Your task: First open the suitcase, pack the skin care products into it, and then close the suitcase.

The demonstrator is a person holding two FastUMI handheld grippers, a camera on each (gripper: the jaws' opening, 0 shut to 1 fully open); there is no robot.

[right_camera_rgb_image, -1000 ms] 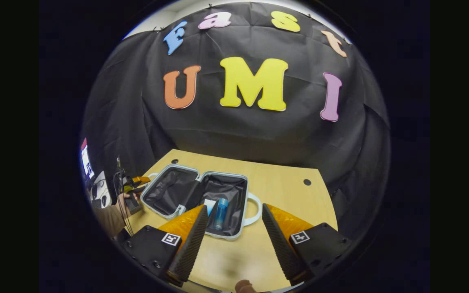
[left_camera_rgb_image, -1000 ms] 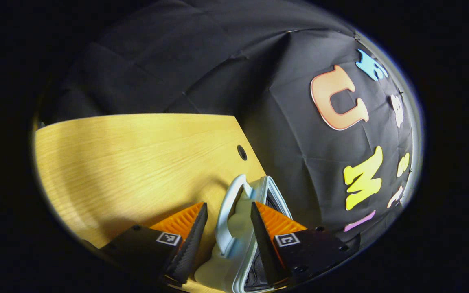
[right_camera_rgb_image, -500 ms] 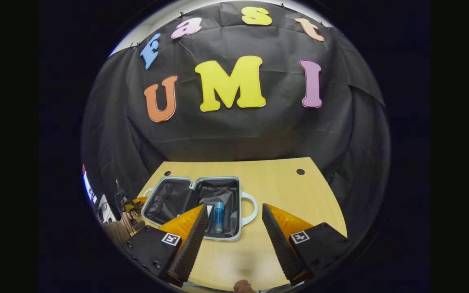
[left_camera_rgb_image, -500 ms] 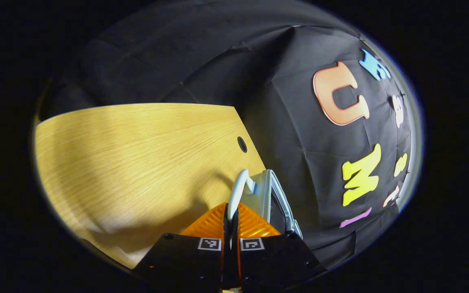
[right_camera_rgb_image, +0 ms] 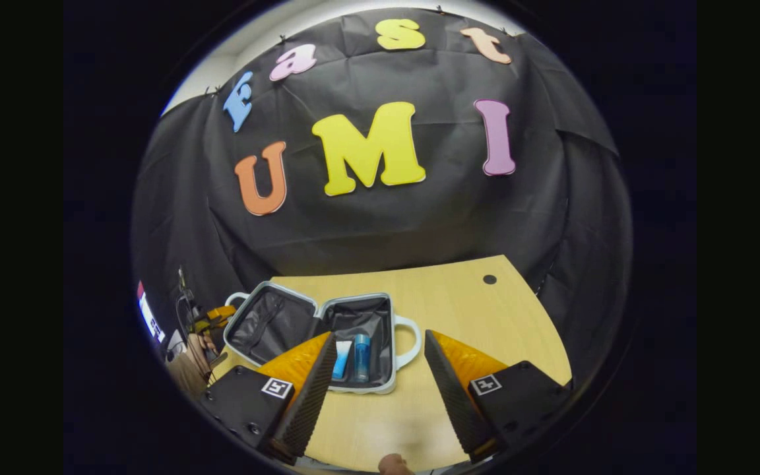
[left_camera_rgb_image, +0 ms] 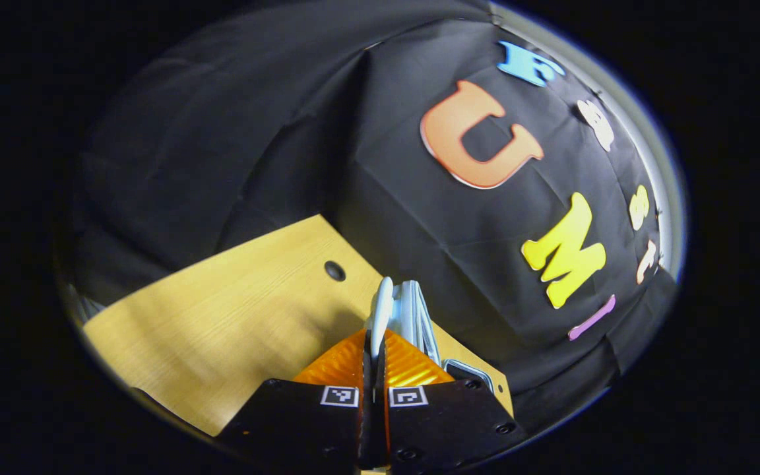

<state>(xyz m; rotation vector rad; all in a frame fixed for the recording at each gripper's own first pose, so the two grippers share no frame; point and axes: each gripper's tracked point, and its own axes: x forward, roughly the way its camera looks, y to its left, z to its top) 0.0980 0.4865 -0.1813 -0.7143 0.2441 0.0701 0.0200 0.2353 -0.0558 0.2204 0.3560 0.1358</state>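
The pale suitcase (right_camera_rgb_image: 380, 386) lies open on the wooden table (right_camera_rgb_image: 459, 310). Its right half holds a blue bottle (right_camera_rgb_image: 361, 356) and a light tube (right_camera_rgb_image: 342, 359). The left half, the lid (right_camera_rgb_image: 268, 323), is tilted up off the table. In the left gripper view my left gripper (left_camera_rgb_image: 375, 336) is shut on the lid's handle (left_camera_rgb_image: 381, 303), with the lid's zipped edge (left_camera_rgb_image: 414, 310) just beyond. In the right gripper view the left gripper (right_camera_rgb_image: 216, 315) shows small at the lid's far side. My right gripper (right_camera_rgb_image: 380, 336) hangs open above the table's near side, holding nothing.
A person's hand and sleeve (right_camera_rgb_image: 190, 359) show at the left behind the lid. A lit screen (right_camera_rgb_image: 149, 316) stands beyond them. The table has a cable hole (right_camera_rgb_image: 489, 279) at its back right and another hole (left_camera_rgb_image: 334, 270) near the lid.
My left gripper went from open around the lid's handle to shut on it, then lifted the lid, which now stands tilted up. The right gripper stayed open and barely shifted.
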